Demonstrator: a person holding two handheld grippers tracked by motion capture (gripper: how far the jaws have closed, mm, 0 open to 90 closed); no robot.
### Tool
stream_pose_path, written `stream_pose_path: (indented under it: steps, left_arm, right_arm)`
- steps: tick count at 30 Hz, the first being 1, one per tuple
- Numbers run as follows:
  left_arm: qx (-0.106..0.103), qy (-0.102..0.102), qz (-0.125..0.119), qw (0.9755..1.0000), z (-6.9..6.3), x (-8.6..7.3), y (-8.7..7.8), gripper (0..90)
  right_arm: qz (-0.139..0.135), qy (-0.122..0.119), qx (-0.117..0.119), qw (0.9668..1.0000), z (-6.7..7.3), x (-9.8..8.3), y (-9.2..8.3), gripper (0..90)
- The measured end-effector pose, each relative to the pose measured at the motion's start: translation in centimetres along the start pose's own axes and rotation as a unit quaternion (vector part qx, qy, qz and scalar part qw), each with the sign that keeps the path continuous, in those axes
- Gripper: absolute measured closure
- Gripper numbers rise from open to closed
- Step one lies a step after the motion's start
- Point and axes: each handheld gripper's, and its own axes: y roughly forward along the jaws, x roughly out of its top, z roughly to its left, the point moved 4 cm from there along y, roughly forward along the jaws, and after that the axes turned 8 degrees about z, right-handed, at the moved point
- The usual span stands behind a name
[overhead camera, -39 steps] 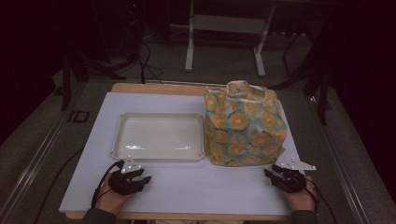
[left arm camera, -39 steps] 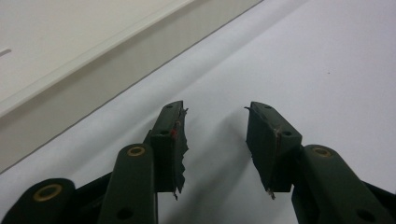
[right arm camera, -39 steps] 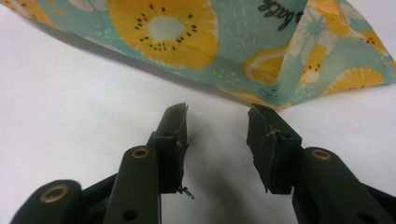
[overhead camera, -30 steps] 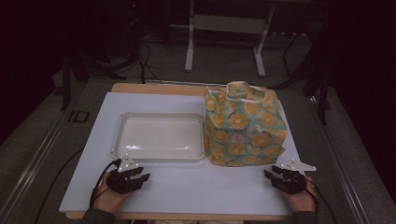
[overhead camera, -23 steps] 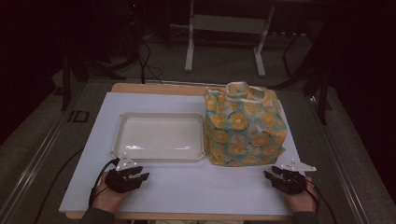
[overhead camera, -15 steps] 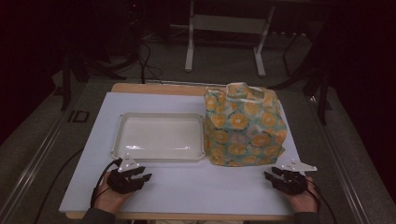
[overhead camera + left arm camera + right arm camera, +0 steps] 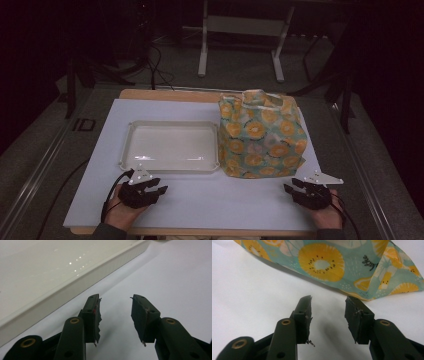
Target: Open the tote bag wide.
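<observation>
A shallow white plastic tray lies empty on the white table top, left of centre. To its right stands a teal fabric bag printed with orange citrus slices, handles on top. My left gripper rests on the table just in front of the tray's near rim, jaws apart and empty. My right gripper rests in front of the bag's right corner. It points at the bag's lower edge, and its jaws have just been opening with nothing between them.
The white table top runs from the grippers back to a wooden edge. Beyond it are a dark floor with cables and a metal stand's legs. A cable trails from the left gripper.
</observation>
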Motion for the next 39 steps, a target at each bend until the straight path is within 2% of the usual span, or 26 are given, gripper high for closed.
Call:
stream_pose_path:
  steps: [4, 7, 9, 13, 15, 18, 21, 25, 28, 33, 39]
  left_arm:
    - [0.002, 0.004, -0.002, 1.0, -0.2, 0.3, 0.0, 57.7]
    - [-0.001, 0.02, -0.007, 0.9998, -0.9, 1.3, -0.1, 56.8]
    - [0.002, 0.019, -0.014, 0.9997, -1.1, 1.7, -0.2, 55.4]
    - [-0.013, 0.01, -0.037, 0.9992, -1.3, 3.1, -0.5, 53.8]
    - [-0.011, 0.008, -0.046, 0.9988, -1.3, 3.7, -0.6, 53.8]
    - [-0.018, 0.01, -0.045, 0.9988, -1.2, 4.7, -0.6, 53.7]
    - [-0.015, 0.017, -0.046, 0.9987, -1.2, 5.2, -0.7, 53.4]
    - [-0.021, 0.019, -0.049, 0.9984, -0.9, 6.0, -0.8, 53.2]
    - [-0.027, 0.024, -0.047, 0.9983, -0.8, 6.9, -0.8, 52.6]
    - [-0.027, 0.032, -0.042, 0.9983, -1.0, 7.8, -0.6, 51.8]
    - [-0.037, 0.046, -0.037, 0.9976, -1.3, 9.6, 0.1, 51.7]
  right_arm:
    - [-0.008, -0.002, 0.0, 1.0, 0.1, 0.3, -0.6, 55.9]
    - [-0.015, -0.004, -0.002, 0.9999, -0.1, 0.7, -1.4, 54.3]
    - [-0.017, -0.002, -0.003, 0.9998, -0.2, 0.9, -1.7, 52.9]
    - [-0.025, -0.002, -0.007, 0.9997, -0.5, 1.9, -2.6, 49.6]
    - [-0.026, -0.007, -0.012, 0.9996, -0.6, 2.5, -3.0, 49.3]
    - [-0.031, -0.011, -0.019, 0.9993, -0.8, 3.7, -3.6, 48.3]
    - [-0.04, -0.013, -0.022, 0.9989, -0.9, 4.3, -4.0, 47.8]
    - [-0.049, -0.013, -0.022, 0.9985, -1.3, 5.5, -4.4, 47.2]
    - [-0.057, -0.023, -0.015, 0.998, -1.4, 6.5, -4.8, 47.8]
    - [-0.056, -0.037, -0.011, 0.9977, -1.4, 7.2, -4.9, 50.3]
    - [-0.063, -0.047, 0.0, 0.9969, -1.2, 7.9, -5.1, 55.4]
